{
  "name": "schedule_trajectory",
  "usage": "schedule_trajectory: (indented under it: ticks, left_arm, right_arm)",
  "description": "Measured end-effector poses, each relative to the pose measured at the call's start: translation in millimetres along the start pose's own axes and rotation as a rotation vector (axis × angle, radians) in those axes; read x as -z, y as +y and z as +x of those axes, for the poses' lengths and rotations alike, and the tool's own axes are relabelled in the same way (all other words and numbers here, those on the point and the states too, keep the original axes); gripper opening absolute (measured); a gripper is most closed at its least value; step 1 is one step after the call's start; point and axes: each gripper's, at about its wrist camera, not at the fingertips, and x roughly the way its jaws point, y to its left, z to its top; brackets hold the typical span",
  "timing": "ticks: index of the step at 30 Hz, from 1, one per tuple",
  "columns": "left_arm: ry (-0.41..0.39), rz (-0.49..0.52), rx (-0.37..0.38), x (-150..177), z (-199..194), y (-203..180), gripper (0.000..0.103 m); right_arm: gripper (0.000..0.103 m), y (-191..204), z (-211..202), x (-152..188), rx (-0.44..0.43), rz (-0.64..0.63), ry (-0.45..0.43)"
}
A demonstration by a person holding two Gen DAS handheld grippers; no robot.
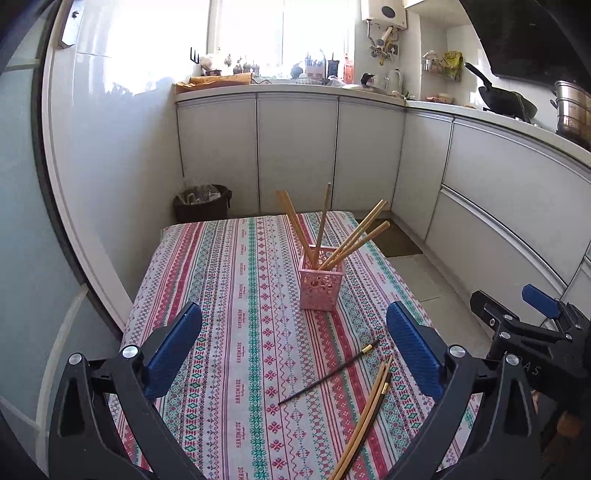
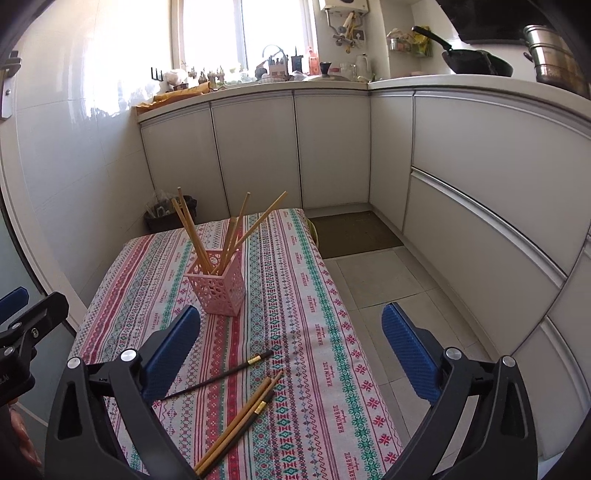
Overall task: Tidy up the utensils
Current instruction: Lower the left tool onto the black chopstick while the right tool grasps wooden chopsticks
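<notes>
Light: daylight from the window (image 1: 284, 29) at 12 o'clock, blown out white.
Glare: bright sheen on the wall tiles (image 2: 92, 92) at 10 o'clock.
Shadows: soft and faint on the tablecloth (image 1: 229, 295).
Distortion: strong fisheye; cabinets (image 2: 480, 166) bow, black corners.
Focus: sharp throughout, no motion blur.

White glossy base cabinets (image 2: 332, 147) line two walls. Bright daylight enters the window (image 2: 240, 29). Pale floor tiles (image 2: 373, 273).
</notes>
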Motion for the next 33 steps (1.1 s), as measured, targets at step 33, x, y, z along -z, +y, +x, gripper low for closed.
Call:
schedule_trajectory:
  ticks: [33]
  left_arm:
    - [0.700,0.536,0.197,38,225,-129,0.067]
  right_arm:
    - [0.096,-97,65,111,-0.197,0.248,0.533]
